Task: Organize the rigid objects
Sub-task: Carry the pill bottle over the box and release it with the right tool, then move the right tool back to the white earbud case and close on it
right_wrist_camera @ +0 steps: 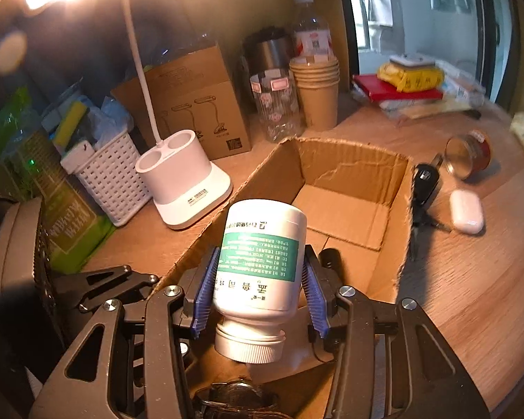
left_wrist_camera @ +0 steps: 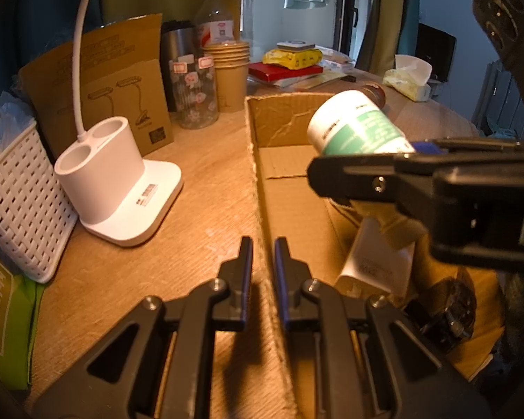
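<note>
My right gripper is shut on a white pill bottle with a green label. It holds the bottle cap-down above the open cardboard box. In the left wrist view the bottle and right gripper hang over the box. My left gripper is shut on the box's left wall. A watch and a white flat device lie inside the box. A car key, a white earbud case and a small tin lie on the table right of the box.
Left of the box stand a white lamp base and a white woven basket. Behind them are a lamp carton, a glass jar, stacked paper cups and a water bottle. Books and packets pile at the back.
</note>
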Tool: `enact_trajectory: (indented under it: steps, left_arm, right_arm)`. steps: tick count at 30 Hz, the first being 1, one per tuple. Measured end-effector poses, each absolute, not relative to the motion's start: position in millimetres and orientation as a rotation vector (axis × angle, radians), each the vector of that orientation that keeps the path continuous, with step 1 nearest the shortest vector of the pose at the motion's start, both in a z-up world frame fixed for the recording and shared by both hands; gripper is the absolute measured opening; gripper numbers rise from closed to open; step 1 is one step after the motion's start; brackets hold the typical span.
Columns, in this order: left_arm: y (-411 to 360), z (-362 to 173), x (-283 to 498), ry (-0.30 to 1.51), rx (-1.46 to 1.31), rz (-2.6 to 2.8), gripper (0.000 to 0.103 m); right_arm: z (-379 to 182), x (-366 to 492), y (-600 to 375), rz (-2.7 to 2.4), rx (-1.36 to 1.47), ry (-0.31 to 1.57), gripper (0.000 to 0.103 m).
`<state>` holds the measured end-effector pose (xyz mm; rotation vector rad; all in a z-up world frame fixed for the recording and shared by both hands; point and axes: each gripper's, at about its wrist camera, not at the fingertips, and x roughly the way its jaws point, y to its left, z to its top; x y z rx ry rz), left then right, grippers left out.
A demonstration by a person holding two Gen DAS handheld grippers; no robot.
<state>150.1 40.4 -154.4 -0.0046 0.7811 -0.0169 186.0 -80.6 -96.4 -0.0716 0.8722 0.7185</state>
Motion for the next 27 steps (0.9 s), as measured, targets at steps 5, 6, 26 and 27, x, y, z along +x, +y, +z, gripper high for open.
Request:
enact_trajectory:
  steps: [5, 6, 26, 27]
  left_arm:
    - [41.1, -154.3, 150.8, 0.781, -0.004, -0.017, 0.015]
    - [41.4, -154.3, 151.3, 0.781, -0.004, -0.016, 0.015]
    - [41.9, -153.9, 152.8, 0.784, -0.006, -0.015, 0.015]
    - [42.0, -153.8, 152.5, 0.783, -0.007, -0.016, 0.015]
  right_arm:
    - [-98.4, 190.2, -84.7, 0.761, -0.016, 0.908, 0.064]
    - [-97.8, 189.9, -85.6, 0.76, -0.014, 0.907, 0.064]
    - [-82.4, 199.2, -133.3, 0.67, 0.02, 0.807, 0.064]
    - [-80.2, 199.5, -136.0, 0.662, 0.016, 0.795, 0.064]
